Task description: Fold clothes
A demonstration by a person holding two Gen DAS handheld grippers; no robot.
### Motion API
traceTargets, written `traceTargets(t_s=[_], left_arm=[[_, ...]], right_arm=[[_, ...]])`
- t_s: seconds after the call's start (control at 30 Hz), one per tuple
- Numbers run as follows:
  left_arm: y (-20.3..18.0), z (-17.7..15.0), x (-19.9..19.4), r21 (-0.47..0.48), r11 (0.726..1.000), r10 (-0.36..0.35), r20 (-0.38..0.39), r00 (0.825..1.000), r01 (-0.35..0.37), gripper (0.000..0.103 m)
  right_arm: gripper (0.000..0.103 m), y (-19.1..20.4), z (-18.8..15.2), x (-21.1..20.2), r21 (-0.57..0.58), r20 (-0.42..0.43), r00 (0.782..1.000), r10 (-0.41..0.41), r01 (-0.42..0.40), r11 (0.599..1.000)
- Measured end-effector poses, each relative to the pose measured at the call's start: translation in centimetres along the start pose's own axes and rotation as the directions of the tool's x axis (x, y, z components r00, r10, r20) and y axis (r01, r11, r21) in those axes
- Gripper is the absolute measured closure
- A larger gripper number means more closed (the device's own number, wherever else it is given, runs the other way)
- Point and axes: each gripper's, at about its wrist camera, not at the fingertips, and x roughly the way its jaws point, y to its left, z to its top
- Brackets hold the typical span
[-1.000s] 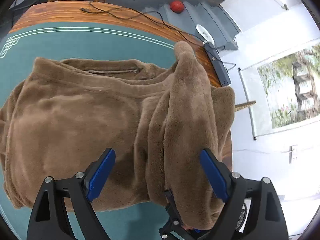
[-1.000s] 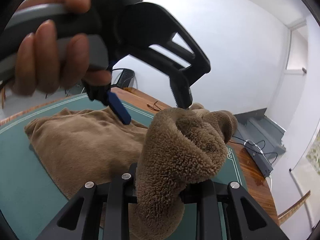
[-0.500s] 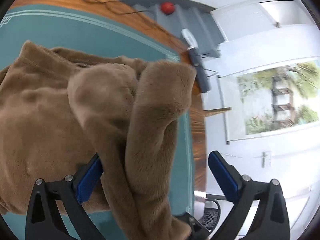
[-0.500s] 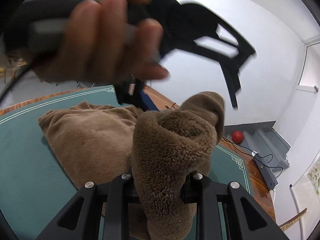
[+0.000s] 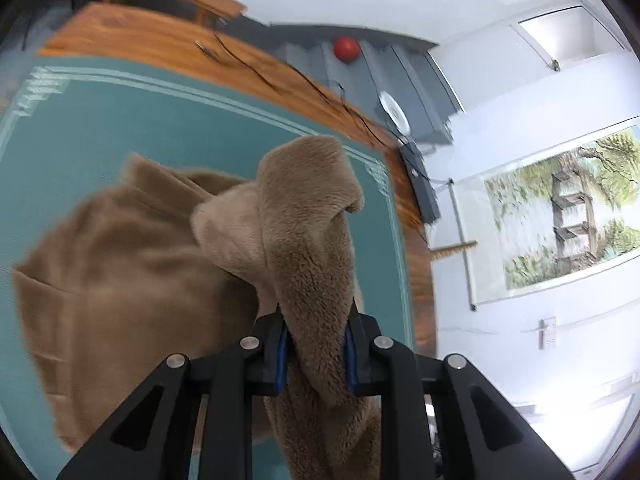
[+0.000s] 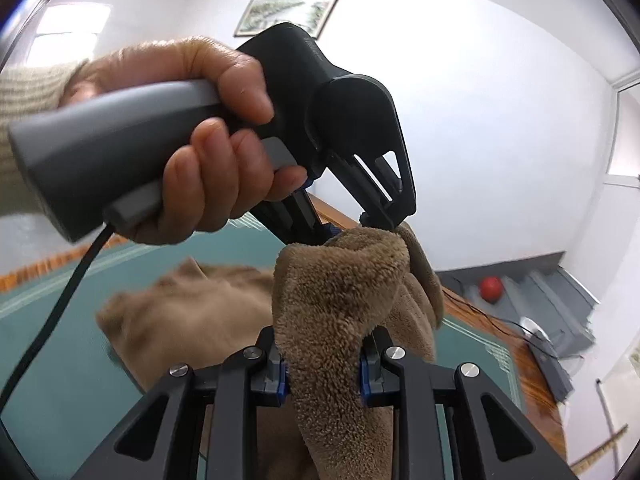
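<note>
A brown fleece garment (image 5: 132, 280) lies on the green mat (image 5: 160, 132), with one end raised off it. My left gripper (image 5: 316, 344) is shut on a thick fold of that raised end (image 5: 308, 216). My right gripper (image 6: 322, 368) is shut on the same raised part of the fleece (image 6: 340, 292), just below the left one. In the right wrist view the left gripper (image 6: 360, 232), held by a hand (image 6: 200, 148), pinches the top of the fold. The rest of the garment (image 6: 192, 312) sags to the mat.
The mat covers a wooden table (image 5: 168, 44) with cables (image 5: 280, 80) along its far edge. Grey steps with a red ball (image 5: 346, 49) and a white disc (image 5: 394, 112) stand beyond. A black box (image 5: 420, 184) sits at the table's right edge.
My left gripper was open over the garment and has now shut on the raised fold. The fold has risen higher. My right gripper has kept its hold.
</note>
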Motion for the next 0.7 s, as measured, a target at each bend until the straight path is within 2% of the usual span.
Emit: traceTargets(t_s=[0.2,0.4,0.53,0.7], left_arm=[[7.3,-0.6,-4.3,-0.085,0.996,0.045,0.074,0.996,-0.038,0.079],[13.9,-2.5,-6.5,-0.151,0.985,0.105,0.125,0.987,-0.085,0.079],[18.1,-3.8,-6.2,-0.202,0.974,0.123,0.113,0.986,-0.099,0.079],[20.7,-4.8,-4.6,-0.233,0.963,0.154,0.077,0.985,-0.132,0.079]], right_arm=[[0.077,5.8,2.3,2.0,-0.050,0.012,0.992,0.127,-0.126,0.991],[0.077,11.3,2.1,3.6,-0.096,-0.044,0.970,0.239,-0.242,0.966],[0.077,13.5,1.1,5.1,-0.110,-0.107,0.952,0.286,-0.297,0.949],[0.077,14.8,-0.6,7.1,-0.104,-0.190,0.929,0.319,-0.342,0.934]])
